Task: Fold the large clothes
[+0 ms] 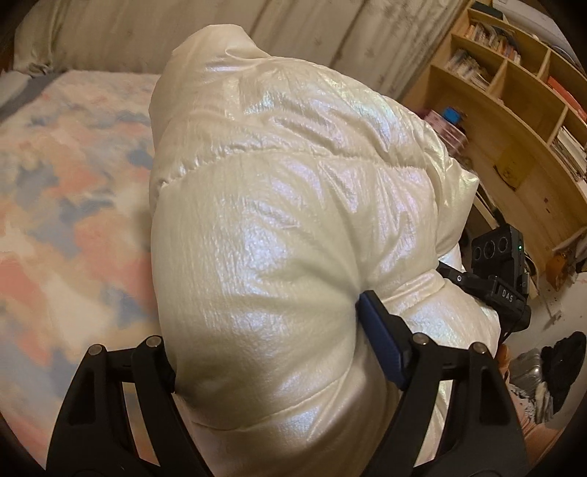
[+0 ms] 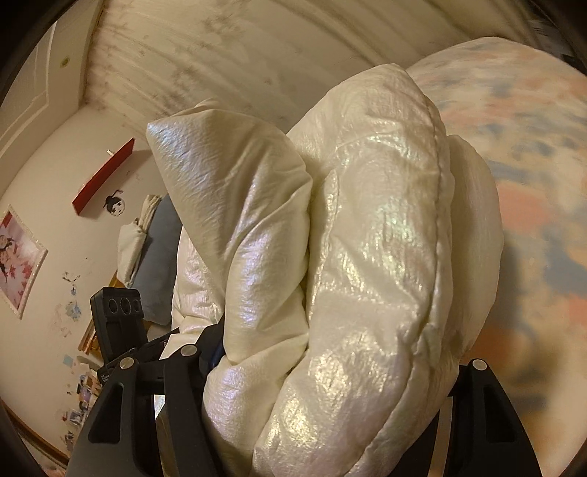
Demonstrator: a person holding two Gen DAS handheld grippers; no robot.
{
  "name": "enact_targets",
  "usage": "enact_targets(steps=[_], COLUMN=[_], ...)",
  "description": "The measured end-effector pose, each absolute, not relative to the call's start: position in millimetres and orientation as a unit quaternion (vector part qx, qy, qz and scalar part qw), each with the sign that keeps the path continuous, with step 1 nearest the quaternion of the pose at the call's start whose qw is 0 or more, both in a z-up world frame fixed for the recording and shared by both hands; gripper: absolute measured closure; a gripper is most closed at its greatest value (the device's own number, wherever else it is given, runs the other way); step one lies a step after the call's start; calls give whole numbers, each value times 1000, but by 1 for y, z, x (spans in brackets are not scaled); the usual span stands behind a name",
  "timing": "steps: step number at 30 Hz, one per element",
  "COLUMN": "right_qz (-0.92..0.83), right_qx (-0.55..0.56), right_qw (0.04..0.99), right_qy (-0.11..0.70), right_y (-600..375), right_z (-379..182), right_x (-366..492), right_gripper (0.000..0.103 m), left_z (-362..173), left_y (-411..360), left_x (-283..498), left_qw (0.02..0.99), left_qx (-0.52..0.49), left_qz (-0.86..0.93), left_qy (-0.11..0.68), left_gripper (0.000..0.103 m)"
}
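Two wrist-camera views of a bedroom, both filled by a puffy, shiny cream-white quilted jacket (image 1: 286,205).

In the left wrist view, the left tongs (image 1: 268,352) are clenched on a thick padded section of the jacket. The black fingers stand on either side of the bulge, and a blue pad (image 1: 381,341) presses into the fabric on the right side. The jacket rises away from the tongs, lifted above a bed (image 1: 62,190) covered with a fuzzy blanket in pink, blue and cream patches. The other handheld tool shows at the right edge, partly tucked behind the jacket. Beyond it stands a wooden bookshelf (image 1: 513,110) with books in its compartments. A pale curtain (image 1: 146,33) hangs behind the bed.

In the right wrist view, the right tongs (image 2: 330,370) grasp another thick, folded bunch of the same jacket (image 2: 367,257), which bulges up between the fingers and hides their tips. The patterned bed lies to the right, under and beyond the jacket. At the left, the left tool's dark camera box (image 2: 119,312) is visible. Behind it is a cream wall with a framed picture (image 2: 18,257) and a red shelf (image 2: 104,176).
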State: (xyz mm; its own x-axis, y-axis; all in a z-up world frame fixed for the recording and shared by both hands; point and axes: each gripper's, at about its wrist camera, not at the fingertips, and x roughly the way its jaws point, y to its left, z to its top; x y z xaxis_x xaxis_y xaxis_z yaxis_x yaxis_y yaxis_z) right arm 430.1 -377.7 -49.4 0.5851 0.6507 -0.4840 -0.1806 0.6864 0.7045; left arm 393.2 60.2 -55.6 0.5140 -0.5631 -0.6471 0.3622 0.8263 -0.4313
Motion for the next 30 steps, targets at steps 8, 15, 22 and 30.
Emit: enact_targets(steps=[8, 15, 22, 30], right_qz=[273, 259, 236, 221], right_qx=[324, 328, 315, 298], right_qw=[822, 820, 839, 836], right_qy=[380, 391, 376, 404], right_y=[-272, -217, -183, -173], right_z=[-111, -198, -273, -269], right_x=[558, 643, 658, 631], right_gripper=[39, 39, 23, 12], left_z=[-72, -133, -197, -183], left_y=[188, 258, 283, 283], left_x=[497, 559, 575, 554], left_qw=[871, 871, 859, 877], left_qx=[-112, -119, -170, -158], left_qz=[-227, -214, -238, -178], left_qy=[421, 426, 419, 417], left_gripper=[25, 25, 9, 1])
